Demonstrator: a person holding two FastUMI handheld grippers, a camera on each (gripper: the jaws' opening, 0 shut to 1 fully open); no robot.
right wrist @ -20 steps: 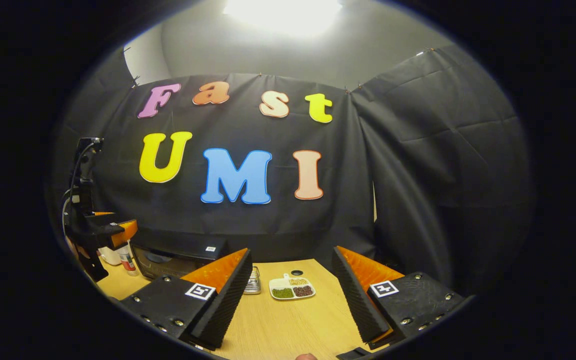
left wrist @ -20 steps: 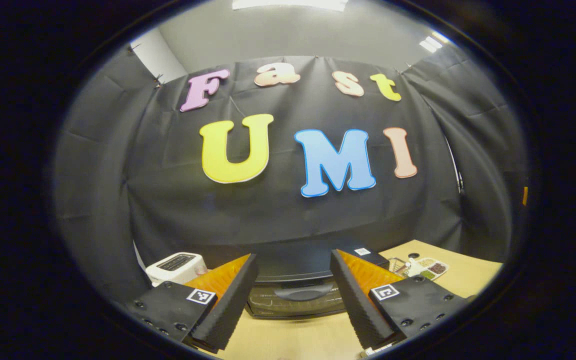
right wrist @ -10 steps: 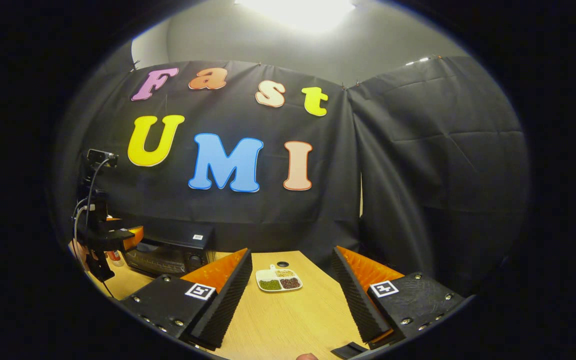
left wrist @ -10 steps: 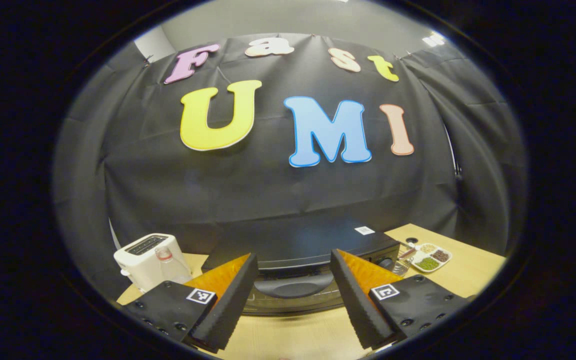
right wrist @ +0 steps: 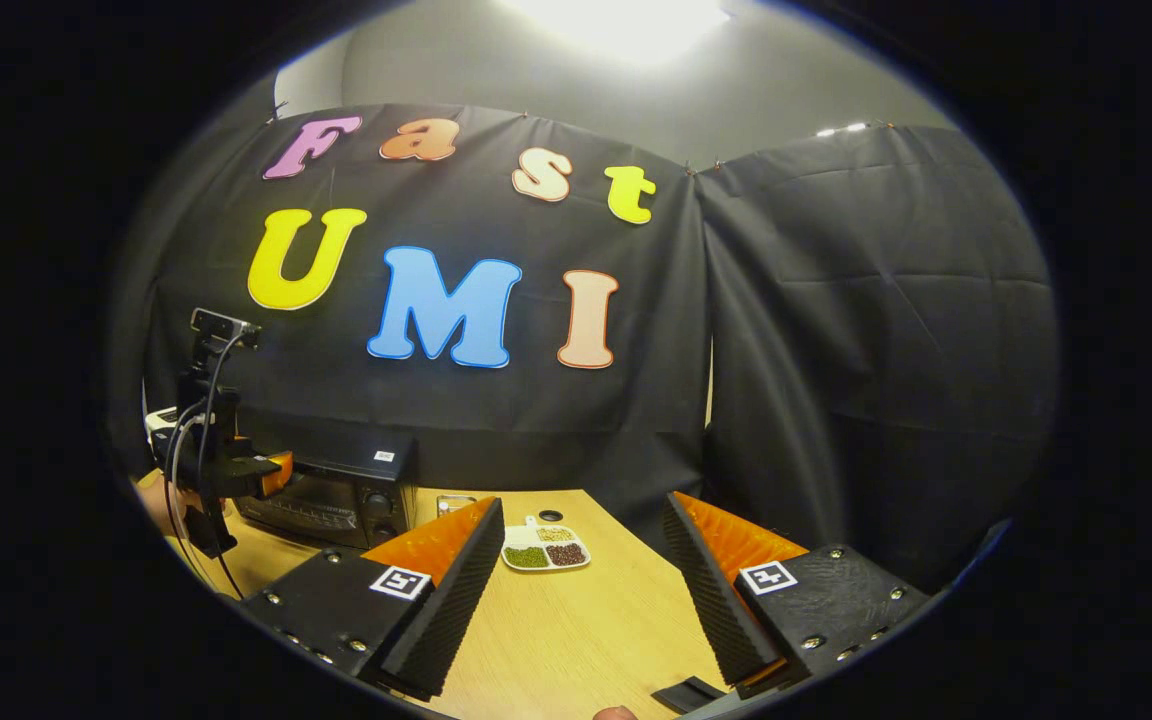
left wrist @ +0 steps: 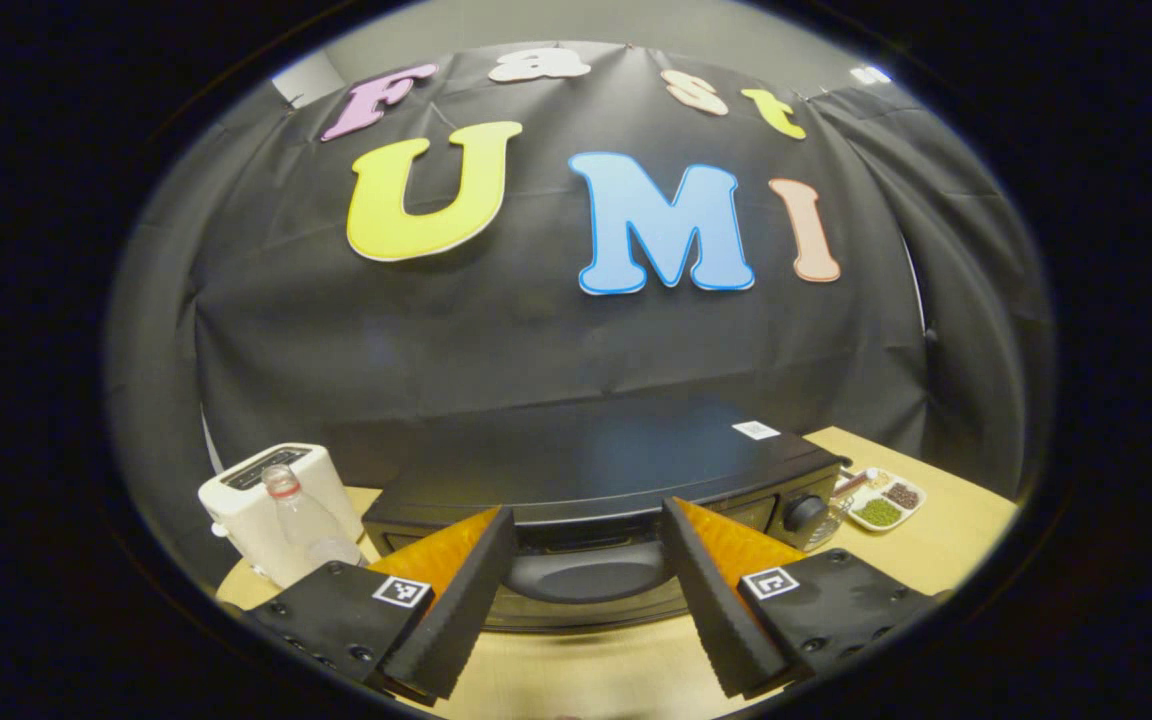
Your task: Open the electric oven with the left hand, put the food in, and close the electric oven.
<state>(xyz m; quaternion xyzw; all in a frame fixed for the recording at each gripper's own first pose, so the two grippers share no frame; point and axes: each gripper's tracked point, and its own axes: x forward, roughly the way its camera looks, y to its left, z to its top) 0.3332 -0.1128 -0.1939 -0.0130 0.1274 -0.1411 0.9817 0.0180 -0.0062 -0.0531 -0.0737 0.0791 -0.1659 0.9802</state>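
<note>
Taking stock, item by item, of where I stand in the job.

Oven — black, on the table straight ahead of my left claw. Door closed; its handle sits in the gap between my left fingers, which are spread wide and pinching nothing. I judge the handle near but not yet touched, though the fisheye makes that gap hard to read.

Left claw, from the right gripper view — in front of the oven door, cable trailing from it.

Right claw — spread open, empty, held over bare table, well apart from the oven.

Food — a divided tray with green and dark fillings, lying on the table beyond my right fingers, to the right of the oven. In the left gripper view the same tray lies just past the oven's knob. Untouched.

Toaster — white, left of the oven, a clear bottle in front of it. Not part of the job.

Progress — none of the three steps is done. Door still to be opened with my left, tray still to be picked up and put inside, door then to be closed. I place this at the approach to the handle.
</note>
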